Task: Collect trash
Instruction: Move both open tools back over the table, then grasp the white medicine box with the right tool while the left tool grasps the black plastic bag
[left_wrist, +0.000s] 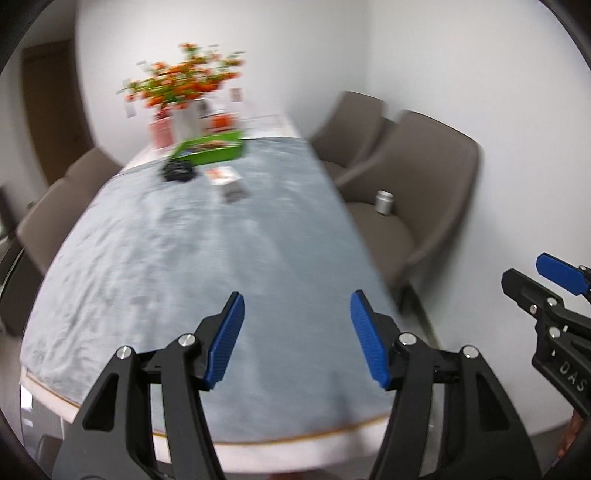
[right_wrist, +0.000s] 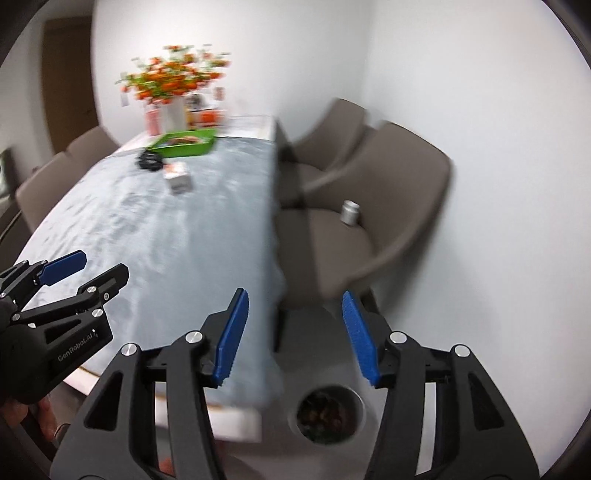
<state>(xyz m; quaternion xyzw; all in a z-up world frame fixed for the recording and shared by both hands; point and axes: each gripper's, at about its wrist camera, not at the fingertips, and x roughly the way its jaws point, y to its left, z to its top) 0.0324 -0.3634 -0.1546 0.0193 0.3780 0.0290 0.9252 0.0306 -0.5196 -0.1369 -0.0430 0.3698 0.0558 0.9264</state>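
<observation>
From the left wrist, the left gripper (left_wrist: 297, 338) has its jaws spread wide with nothing between them – the trash, a small box (left_wrist: 225, 176) and a black lump (left_wrist: 178, 172), lies far off up the table (left_wrist: 147, 258). From the right wrist, the right gripper (right_wrist: 293, 332) is spread and empty too – a bin (right_wrist: 327, 411) sits on the floor just below its jaws, and a can (right_wrist: 350, 212) stands on a chair (right_wrist: 388, 206) well beyond.

Both cams are wrist-mounted fisheyes, raised above the near end of the bench (left_wrist: 207, 240), looking down its length at a slant. Left view sits over the bench's near edge, with the right tool (left_wrist: 532, 277) at the frame's right edge. Right view hangs off the bench's right side, above a bin (right_wrist: 328, 413), left tool (right_wrist: 92, 269) at lower left. Shared: bench, flowers (left_wrist: 181, 81), green tray (right_wrist: 184, 146), chairs (right_wrist: 373, 206). Far items blurred.
</observation>
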